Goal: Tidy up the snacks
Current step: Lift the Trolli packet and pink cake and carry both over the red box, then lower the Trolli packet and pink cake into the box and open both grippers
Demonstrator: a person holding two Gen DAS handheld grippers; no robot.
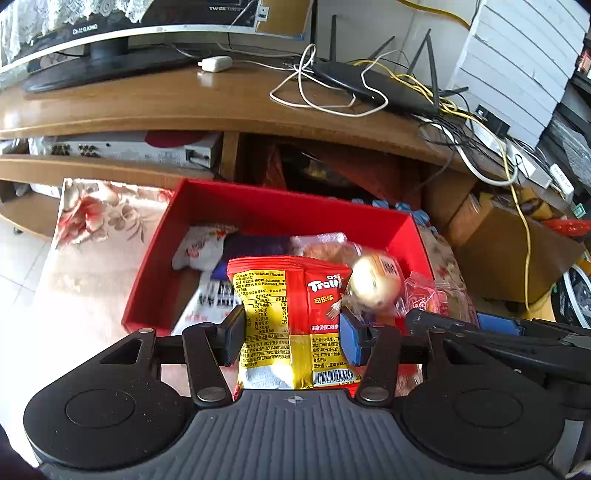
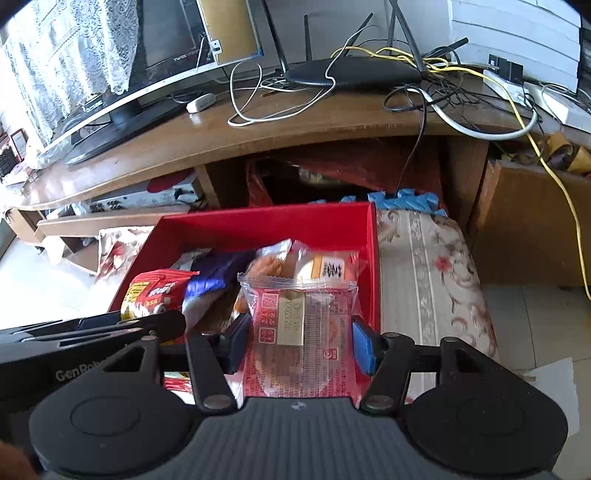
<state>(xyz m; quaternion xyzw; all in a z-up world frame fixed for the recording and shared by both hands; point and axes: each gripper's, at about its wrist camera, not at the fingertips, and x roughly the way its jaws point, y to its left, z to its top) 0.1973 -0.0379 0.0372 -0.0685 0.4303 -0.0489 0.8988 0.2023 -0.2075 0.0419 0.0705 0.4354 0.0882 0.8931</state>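
A red open box (image 1: pixel 258 210) (image 2: pixel 266 225) stands on a floral cushion and holds several snack packets. My left gripper (image 1: pixel 291 336) is shut on a red and yellow Trolli gummy packet (image 1: pixel 291 314), held upright over the box's near side; the packet also shows in the right wrist view (image 2: pixel 155 295). My right gripper (image 2: pixel 299 343) is shut on a clear pastry packet with red print (image 2: pixel 299 321), over the box's right part; the packet shows in the left wrist view (image 1: pixel 432 295). A blurred round bun packet (image 1: pixel 373 280) lies between them.
A wooden TV stand (image 1: pixel 207 107) (image 2: pixel 295 122) rises behind the box with a monitor (image 1: pixel 92 33), a black router (image 2: pixel 351 72) and tangled cables (image 1: pixel 325 85). A cardboard box (image 1: pixel 517 251) stands at the right. The floral cushion (image 2: pixel 424 273) lies on tiled floor (image 2: pixel 532 325).
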